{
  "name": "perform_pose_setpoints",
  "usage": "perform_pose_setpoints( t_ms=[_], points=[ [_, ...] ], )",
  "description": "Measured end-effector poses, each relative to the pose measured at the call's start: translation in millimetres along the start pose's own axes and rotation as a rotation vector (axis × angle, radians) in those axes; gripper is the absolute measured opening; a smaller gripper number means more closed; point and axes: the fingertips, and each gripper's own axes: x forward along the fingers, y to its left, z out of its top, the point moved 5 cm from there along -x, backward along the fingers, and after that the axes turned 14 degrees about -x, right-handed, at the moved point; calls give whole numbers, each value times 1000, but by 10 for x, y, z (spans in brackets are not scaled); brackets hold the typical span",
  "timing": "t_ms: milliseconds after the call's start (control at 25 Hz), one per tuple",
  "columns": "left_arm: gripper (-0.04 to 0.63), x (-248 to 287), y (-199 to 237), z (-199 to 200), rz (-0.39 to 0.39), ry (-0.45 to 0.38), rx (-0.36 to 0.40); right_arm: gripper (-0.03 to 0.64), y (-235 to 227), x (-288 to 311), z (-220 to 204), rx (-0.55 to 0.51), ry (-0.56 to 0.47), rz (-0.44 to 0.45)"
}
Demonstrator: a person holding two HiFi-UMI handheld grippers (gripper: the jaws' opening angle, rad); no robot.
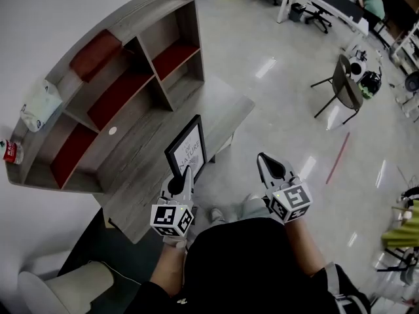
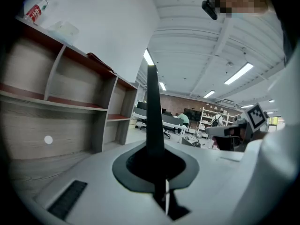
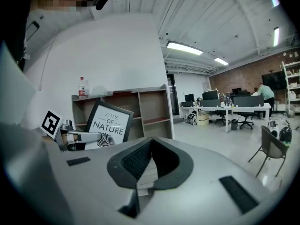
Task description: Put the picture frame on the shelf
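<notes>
Picture frame (image 1: 187,148), black-edged with a white print, upright above the near edge of a grey desk (image 1: 141,178). Long axis vertical, printed face turned toward the person's right. Clamped at its lower edge between the nearly closed jaws of the left gripper (image 1: 182,178). From the left gripper view, seen edge-on as a thin dark blade (image 2: 152,109) rising straight out of the jaws. Unclear whether resting on the desk or lifted just clear of it.

Right gripper (image 1: 267,162) off to the right, apart from the frame, jaws pressed together on nothing.

Shelf (image 1: 163,90) ahead and to the left of the frame, across the desk top, against a white wall. Wooden compartments with red floors, open fronts facing the left gripper. Left side plainly the nearer, and already loaded.

Likely next: a carry forward and leftward, frame kept upright, toward a compartment tall enough to take it.

Bottle (image 1: 10,152) and crumpled bag (image 1: 38,108) on the shelf's top at far left, well apart from the frame.
</notes>
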Motion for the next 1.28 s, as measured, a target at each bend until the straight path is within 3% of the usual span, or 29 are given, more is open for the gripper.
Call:
perform_pose_setpoints(
  t_ms=[360,720,1000,1280],
  points=[
    [18,773,256,114,47,0,0,-3,-521,814,-44,23,-5,63],
    [18,2139,224,527,169,-67,-24,-3,-1826,1870,173,8,-12,195],
    [18,2775,231,784,318,-140,-29,-3,-2418,2546,198,-5,-3,337],
    [18,2935,352,978,482,-260,-75,-3,-2459,3062,318,-51,-7,494]
  ],
)
